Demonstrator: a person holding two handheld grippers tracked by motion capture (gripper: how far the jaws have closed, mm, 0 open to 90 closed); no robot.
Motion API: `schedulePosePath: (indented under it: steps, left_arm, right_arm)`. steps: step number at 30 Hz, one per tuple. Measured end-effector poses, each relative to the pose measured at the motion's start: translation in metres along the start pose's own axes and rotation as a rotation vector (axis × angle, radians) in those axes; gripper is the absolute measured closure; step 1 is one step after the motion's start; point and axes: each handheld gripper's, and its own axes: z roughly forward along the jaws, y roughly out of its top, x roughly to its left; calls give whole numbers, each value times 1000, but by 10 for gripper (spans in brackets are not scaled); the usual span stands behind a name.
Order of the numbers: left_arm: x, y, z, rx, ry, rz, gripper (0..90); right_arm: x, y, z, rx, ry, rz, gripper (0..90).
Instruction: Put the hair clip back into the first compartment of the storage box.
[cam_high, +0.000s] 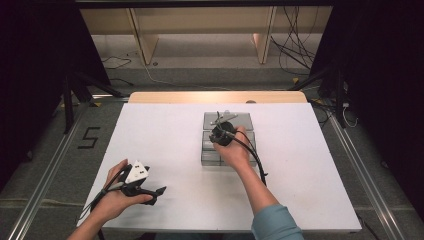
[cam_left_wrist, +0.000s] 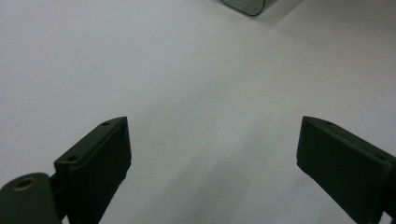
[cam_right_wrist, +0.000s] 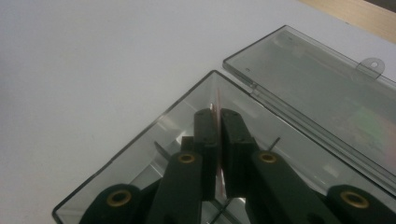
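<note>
So the thin pinkish card is pinched edge-on between the jaws of my right gripper, which are clamped tight on it, right over the base of the smoky clear plastic case. Can't tell exactly what the flat piece is, it's too thin from this angle. The case sits about mid-table, a bit toward the far side, with its hinged lid flipped open flat behind it, little hang tab on the far edge. From the high view my right hand is on top of the case, cable trailing back along my forearm.

My left gripper is well off near the front-left of the white table, jaws spread wide with nothing in them, hovering low over bare tabletop. One corner of the case peeks in at the top of the left gripper view.
</note>
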Motion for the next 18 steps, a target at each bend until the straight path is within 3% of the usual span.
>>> schedulePosePath:
  steps: [18]
  left_arm:
    - [-1, 0, 0, 1, -2, -2, 96]
  right_arm:
    - [-3, 3, 10, 23, -27, 8, 865]
